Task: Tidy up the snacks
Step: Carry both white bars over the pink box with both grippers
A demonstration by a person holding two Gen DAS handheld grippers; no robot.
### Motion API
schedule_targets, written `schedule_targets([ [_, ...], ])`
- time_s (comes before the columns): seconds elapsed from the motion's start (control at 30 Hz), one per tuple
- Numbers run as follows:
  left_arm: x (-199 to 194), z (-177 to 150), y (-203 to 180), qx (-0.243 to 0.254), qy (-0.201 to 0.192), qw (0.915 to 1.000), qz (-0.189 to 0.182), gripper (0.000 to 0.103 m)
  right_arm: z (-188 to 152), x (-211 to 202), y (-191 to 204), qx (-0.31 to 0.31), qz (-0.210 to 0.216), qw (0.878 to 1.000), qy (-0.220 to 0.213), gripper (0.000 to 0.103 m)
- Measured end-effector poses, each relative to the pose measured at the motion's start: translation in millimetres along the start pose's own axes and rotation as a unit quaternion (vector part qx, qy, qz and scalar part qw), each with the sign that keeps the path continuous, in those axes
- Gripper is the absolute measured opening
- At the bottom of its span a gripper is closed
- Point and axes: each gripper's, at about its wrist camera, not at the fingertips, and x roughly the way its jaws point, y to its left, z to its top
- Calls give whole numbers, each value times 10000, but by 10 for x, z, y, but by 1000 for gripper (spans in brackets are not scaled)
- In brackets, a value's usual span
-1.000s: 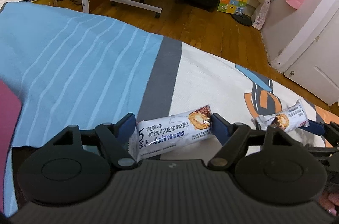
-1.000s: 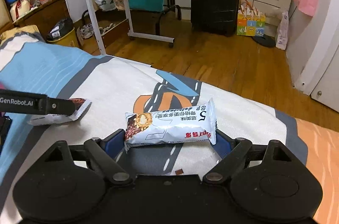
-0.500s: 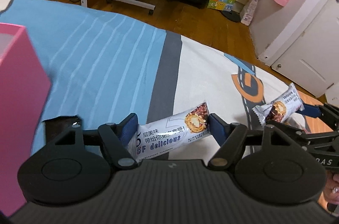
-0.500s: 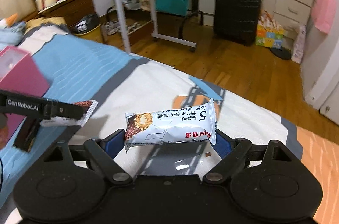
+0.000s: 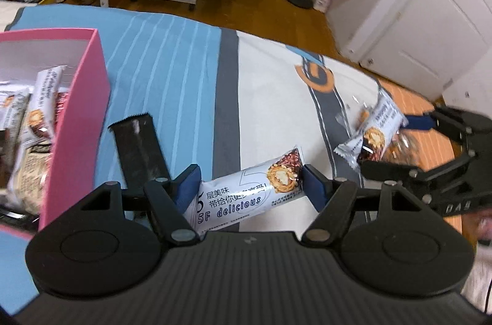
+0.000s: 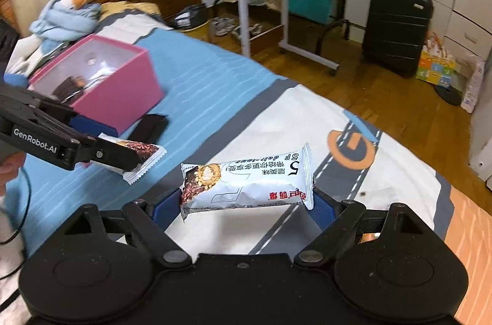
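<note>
Pink cardboard box now nearer; each claw pinching a glossy crinkled wrapper.

Dim warm indoor light, fisheye bending at the edges, motion blur smearing the surroundings.

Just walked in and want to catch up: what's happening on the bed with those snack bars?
A person is sorting snacks with two tools. The left hand-held gripper is clamped on one white snack bar, the right hand-held gripper on another snack bar, both lifted above the bedspread. A pink box nearby already holds several snacks, and a black wrapper lies beside it.
</note>
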Motion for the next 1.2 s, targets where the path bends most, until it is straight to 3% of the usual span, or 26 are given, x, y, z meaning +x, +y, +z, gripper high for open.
schedule_targets([
  [0.17,-476,-220,27,165,-36,9997,-148,71,-31,-271,249,-10,103,9999,104,90],
  [0.3,-819,-392,119,292,-4,9996,-1,71,-59,-435,439,30,253,9994,222,90],
  [0.5,-1268,-578,317,393,49,9991,176,71,-38,-636,910,-310,473,9979,330,90],
  [0.7,-1612,-698,523,312,104,9994,74,71,68,-746,1473,-790,746,9938,245,90],
  [0.87,-1791,-707,766,142,16,9999,2,71,268,-717,1869,-1111,928,9895,44,90],
  [1.2,-2005,-481,1459,-221,-455,9974,511,71,843,-193,2427,-1512,1073,9817,-430,90],
])
